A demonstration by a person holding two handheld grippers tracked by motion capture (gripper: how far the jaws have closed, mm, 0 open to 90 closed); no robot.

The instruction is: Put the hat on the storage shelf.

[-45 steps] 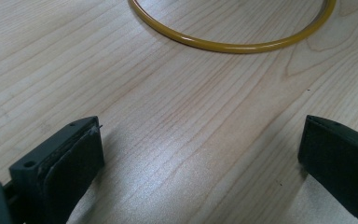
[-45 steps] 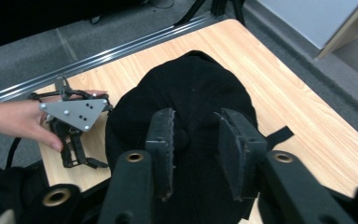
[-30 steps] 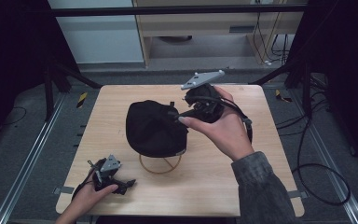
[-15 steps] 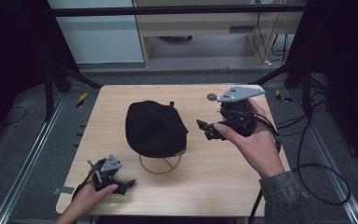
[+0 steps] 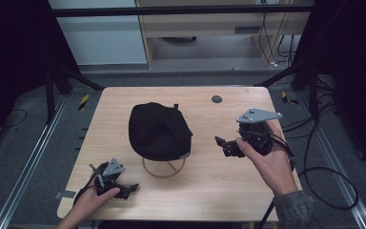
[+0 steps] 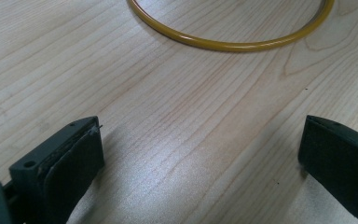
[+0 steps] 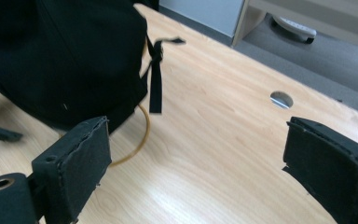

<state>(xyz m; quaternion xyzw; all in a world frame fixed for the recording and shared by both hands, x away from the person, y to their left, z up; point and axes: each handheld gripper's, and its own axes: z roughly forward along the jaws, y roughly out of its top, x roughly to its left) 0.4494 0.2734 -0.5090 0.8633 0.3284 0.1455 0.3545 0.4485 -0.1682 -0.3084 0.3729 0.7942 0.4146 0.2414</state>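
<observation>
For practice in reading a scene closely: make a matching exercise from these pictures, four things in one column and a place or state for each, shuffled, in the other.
Things:
1. Cap
2. Ring
3. Left claw
4. Right claw

Places or states:
A. Open, held above the table's right side
B. Black, at the middle of the table
C. Open, low at the near left corner
D. Yellow, partly under the cap

Pairs: 1-B, 2-D, 3-C, 4-A

Matt black cloth cap (image 5: pixel 158 131), glossy yellow ring (image 6: pixel 228 45) — pale wood-grain table (image 5: pixel 209 186)
</observation>
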